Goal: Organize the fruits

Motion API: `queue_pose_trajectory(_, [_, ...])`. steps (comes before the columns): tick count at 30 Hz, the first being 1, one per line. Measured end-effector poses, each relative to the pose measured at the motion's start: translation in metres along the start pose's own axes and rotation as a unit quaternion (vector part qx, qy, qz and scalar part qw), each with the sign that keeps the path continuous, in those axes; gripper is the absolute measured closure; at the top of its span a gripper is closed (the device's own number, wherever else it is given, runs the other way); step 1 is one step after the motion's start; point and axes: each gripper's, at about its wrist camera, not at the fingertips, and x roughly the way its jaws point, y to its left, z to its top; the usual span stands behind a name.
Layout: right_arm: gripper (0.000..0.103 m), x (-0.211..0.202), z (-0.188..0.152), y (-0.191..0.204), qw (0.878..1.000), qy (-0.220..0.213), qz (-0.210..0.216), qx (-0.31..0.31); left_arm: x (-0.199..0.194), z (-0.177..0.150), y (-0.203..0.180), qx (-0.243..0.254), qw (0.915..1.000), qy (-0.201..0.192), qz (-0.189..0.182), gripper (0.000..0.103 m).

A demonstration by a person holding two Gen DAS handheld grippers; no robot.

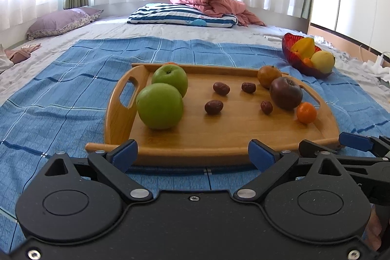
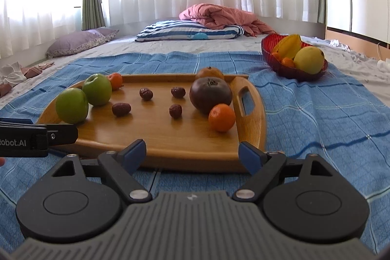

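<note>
Glossy green apples (image 1: 159, 106) on wooden tray (image 1: 219, 135)

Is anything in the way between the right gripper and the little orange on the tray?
Only the tray's low front rim. The right gripper is open just before it, and bare wood lies between the rim and the little orange.

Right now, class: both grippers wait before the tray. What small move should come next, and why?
Probably ease the right gripper, open and empty, forward to the small orange. It is the nearest fruit on the wooden tray, and the red bowl lies on that side.
</note>
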Motion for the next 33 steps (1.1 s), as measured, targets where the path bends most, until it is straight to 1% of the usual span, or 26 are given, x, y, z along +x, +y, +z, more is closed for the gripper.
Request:
queue_pose_trajectory(11, [0.010, -0.002, -0.013, -0.002, 1.000, 0.015, -0.004, 0.001, 0.003, -0.016, 0.002, 0.001, 0.9998, 0.016, 0.011, 0.005])
queue_pose_trajectory(17, [0.005, 0.000, -0.017, -0.001, 1.000, 0.024, 0.001, -0.002, 0.009, -0.025, 0.007, -0.004, 0.9995, 0.027, 0.018, 0.004])
queue_pose_trajectory(22, [0.003, 0.003, -0.020, 0.001, 1.000, 0.028, -0.002, -0.009, 0.015, -0.031, 0.010, -0.005, 0.9991, 0.035, 0.024, 0.003])
queue_pose_trajectory(27, [0.000, 0.008, -0.023, 0.002, 0.999, 0.038, -0.001, -0.010, 0.018, -0.033, 0.011, -0.004, 0.9992, 0.033, 0.024, 0.000])
queue_pose_trajectory(33, [0.000, 0.010, -0.025, 0.006, 0.999, 0.040, -0.007, -0.019, 0.022, -0.037, 0.007, 0.006, 0.9989, 0.034, 0.032, 0.000])
